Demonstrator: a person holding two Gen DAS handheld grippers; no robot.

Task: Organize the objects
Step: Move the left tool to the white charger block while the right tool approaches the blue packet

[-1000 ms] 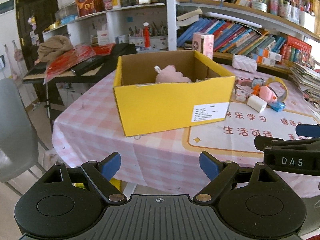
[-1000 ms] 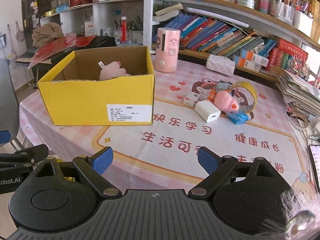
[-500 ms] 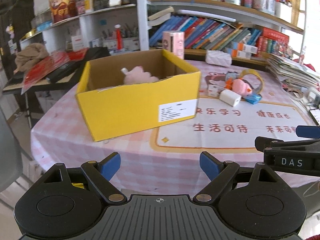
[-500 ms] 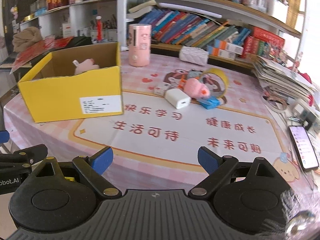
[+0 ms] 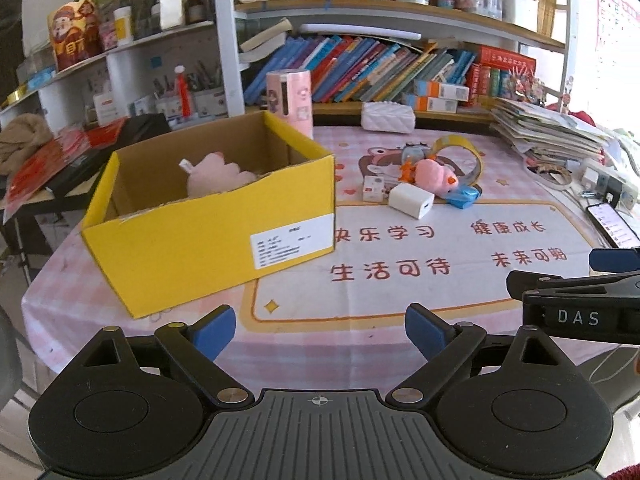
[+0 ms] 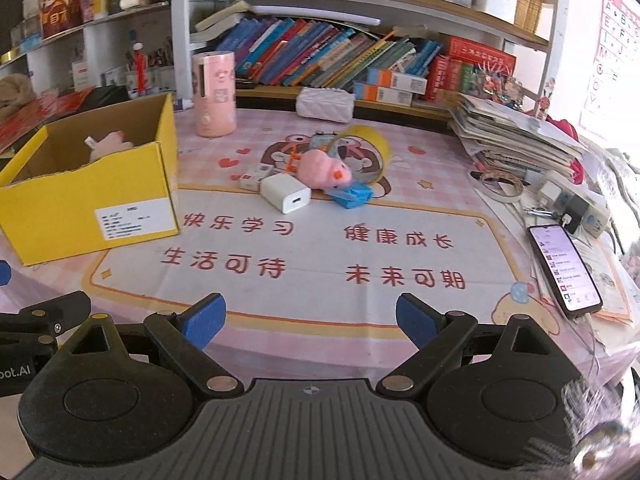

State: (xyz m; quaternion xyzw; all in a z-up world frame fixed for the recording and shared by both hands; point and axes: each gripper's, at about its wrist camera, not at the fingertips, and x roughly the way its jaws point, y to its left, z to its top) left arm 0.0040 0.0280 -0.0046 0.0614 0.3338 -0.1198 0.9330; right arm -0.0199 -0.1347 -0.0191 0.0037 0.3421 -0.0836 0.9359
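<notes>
A yellow cardboard box (image 5: 208, 240) (image 6: 92, 204) stands open on the table's left side with a pink plush (image 5: 218, 174) (image 6: 106, 145) inside. Right of it lies a cluster: a white charger (image 5: 411, 200) (image 6: 285, 193), a pink duck toy (image 5: 434, 176) (image 6: 324, 169), a blue packet (image 5: 462, 197) (image 6: 352, 197), a small white box (image 5: 374, 188) (image 6: 255, 176) and a yellow tape roll (image 5: 460, 151) (image 6: 366, 140). My left gripper (image 5: 319, 330) and right gripper (image 6: 310, 318) are both open and empty, held at the table's near edge.
A pink cylinder (image 6: 214, 94) stands behind the box. A phone (image 6: 564, 270), a power strip (image 6: 572, 204) and a paper stack (image 6: 516, 134) lie at the right. Bookshelves (image 6: 360, 60) run along the back. The pink checked table (image 6: 312, 248) has a printed mat.
Both grippers have swung to the right, so the box has shifted left in view and the toy cluster, phone and paper stack have come more into view. Both jaws have stayed open.
</notes>
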